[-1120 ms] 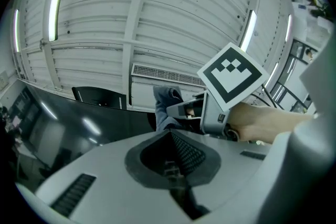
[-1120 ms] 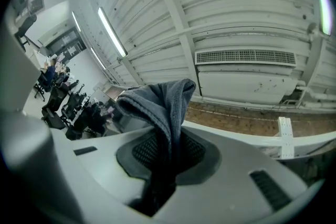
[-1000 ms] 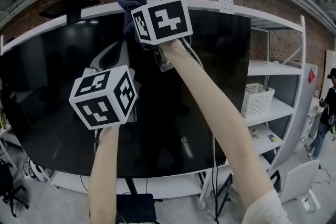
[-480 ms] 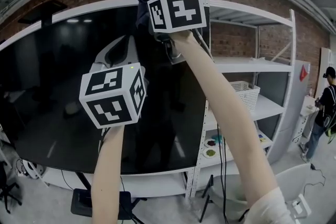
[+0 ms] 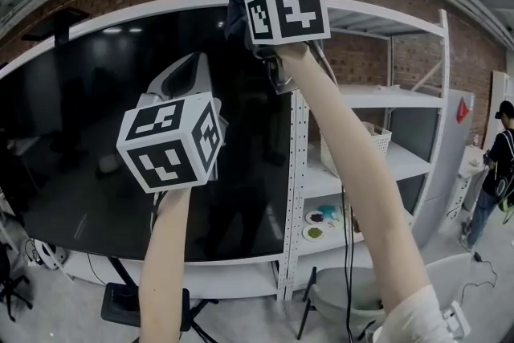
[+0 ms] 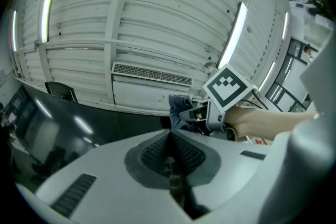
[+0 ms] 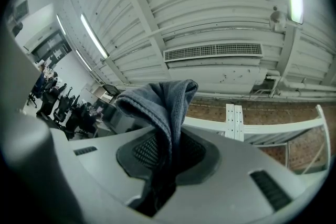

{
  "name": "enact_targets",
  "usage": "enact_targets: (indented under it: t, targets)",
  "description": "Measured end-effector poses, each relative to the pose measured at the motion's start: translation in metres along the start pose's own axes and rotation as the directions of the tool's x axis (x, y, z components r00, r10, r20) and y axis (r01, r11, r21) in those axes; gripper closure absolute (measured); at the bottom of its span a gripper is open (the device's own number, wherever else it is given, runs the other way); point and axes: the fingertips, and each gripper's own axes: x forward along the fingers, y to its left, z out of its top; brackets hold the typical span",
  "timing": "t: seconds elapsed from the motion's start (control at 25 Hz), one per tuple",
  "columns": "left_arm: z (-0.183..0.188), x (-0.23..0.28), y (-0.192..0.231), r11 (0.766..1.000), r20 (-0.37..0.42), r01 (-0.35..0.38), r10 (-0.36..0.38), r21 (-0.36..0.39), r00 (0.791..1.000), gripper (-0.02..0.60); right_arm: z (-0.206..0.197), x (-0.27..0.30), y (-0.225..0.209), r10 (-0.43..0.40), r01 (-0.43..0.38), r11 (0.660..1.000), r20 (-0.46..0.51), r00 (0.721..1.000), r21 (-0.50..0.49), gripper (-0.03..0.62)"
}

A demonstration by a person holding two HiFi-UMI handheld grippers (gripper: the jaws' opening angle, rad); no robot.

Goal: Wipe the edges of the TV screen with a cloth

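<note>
The top edge of the TV screen (image 5: 80, 132) is being wiped, by the look of it, with the stroke being carried close to the screen's upper right corner. The next move is judged to be calling for a turn round that corner and a run down the screen's right edge, with the cloth being pressed to the frame and not to the dark glass. The right gripper (image 7: 170, 155) is being held high at the screen's top edge. Its jaws are being clamped tight on the cloth (image 7: 160, 99), with no gap showing beside the fabric. The left gripper (image 6: 169, 152) is being held in front of the screen's middle, below the right one. Its jaws are being held together with nothing between them, and nothing is being touched by it. The dark blue-grey cloth is being gripped by its lower part, its free fold standing up past the jaw tips at the screen's top edge. Whether it is actually being pressed on the frame cannot be told for sure.
</note>
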Motion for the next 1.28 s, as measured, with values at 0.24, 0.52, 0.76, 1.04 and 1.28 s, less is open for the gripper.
enact_targets:
  t: [0.24,0.52,0.76,1.04,1.28]
  targets:
    - [0.001,0.008,-0.035,1.000,-0.009,0.001,-0.001,0.005,1.000,0.568,-0.008,-0.024,-0.049,-0.031,0.030,0.999,-0.022,0.999,-0.018,0.530]
    - [0.009,0.010,-0.055,1.000,-0.004,0.022,-0.022,0.001,1.000,0.568,-0.013,-0.040,-0.077,-0.067,0.066,0.997,-0.043,0.997,-0.028,0.530]
    - [0.007,0.007,-0.046,1.000,0.000,0.026,-0.026,0.003,1.000,0.568,-0.018,-0.037,-0.076,-0.077,0.074,0.996,-0.059,0.995,-0.058,0.530]
    - [0.004,0.007,-0.043,0.999,-0.001,0.034,-0.034,-0.037,0.999,0.568,-0.018,-0.042,-0.090,-0.159,0.140,0.972,-0.090,0.983,-0.189,0.530]
    - [0.001,0.008,-0.043,0.997,0.006,0.050,-0.050,-0.053,0.999,0.568,0.001,-0.045,-0.089,-0.329,0.267,0.755,0.006,0.944,-0.598,0.530]
